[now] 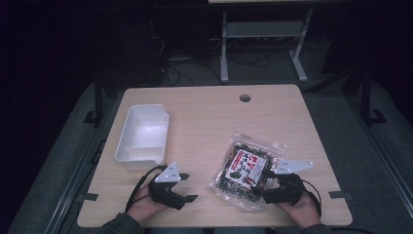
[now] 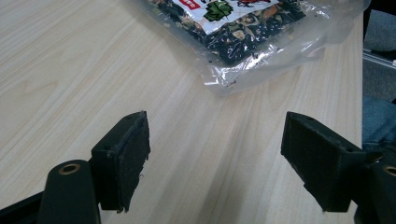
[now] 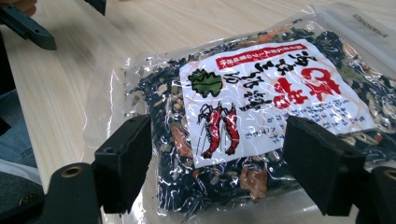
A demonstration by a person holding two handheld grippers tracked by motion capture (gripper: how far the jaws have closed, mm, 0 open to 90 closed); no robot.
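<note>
snack bag lies flat near the bench's front right corner, just ahead of the right gripper's spread jaws; left gripper, jaws apart, points toward it.

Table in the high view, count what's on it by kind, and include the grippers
Snack bags: 1
White tubs: 1
Grippers, both open: 2, left gripper, right gripper
Total: 4

snack bag right of tub, on table
</note>
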